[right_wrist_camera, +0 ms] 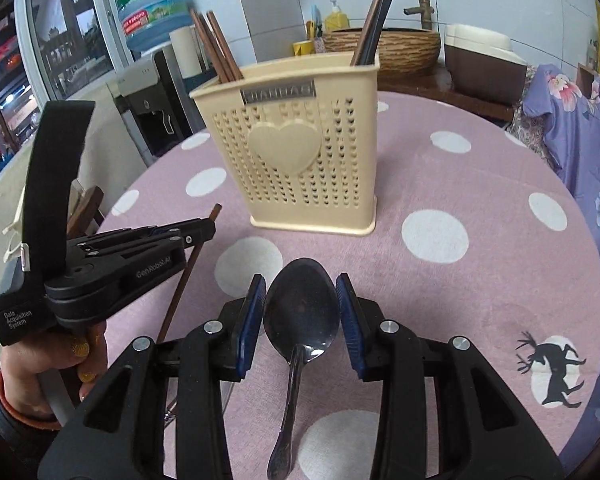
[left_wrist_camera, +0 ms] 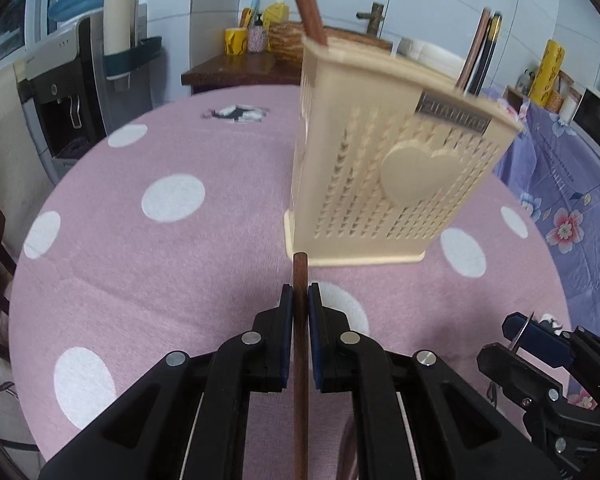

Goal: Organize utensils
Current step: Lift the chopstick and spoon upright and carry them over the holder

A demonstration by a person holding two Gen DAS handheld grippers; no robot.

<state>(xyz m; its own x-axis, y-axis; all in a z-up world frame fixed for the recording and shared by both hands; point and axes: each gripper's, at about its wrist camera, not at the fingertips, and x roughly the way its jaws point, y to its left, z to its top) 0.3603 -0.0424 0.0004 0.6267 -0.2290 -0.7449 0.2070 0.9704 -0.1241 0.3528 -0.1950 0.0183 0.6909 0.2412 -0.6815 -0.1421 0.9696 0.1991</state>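
Note:
A beige slotted utensil holder with a heart on its front stands upright on the pink dotted table; in the left wrist view the holder is just ahead. Brown chopsticks lean in its left compartment and dark chopsticks in its right. My right gripper is shut on the bowl of a metal spoon, whose handle trails back towards the camera. My left gripper is shut on a brown chopstick held above the cloth. Each gripper also appears in the other view: the left gripper, the right gripper.
The round table has a pink cloth with white dots. A water dispenser stands behind on the left, a woven basin with a tap behind the holder, and purple floral fabric on the right. A person's hand grips the left tool.

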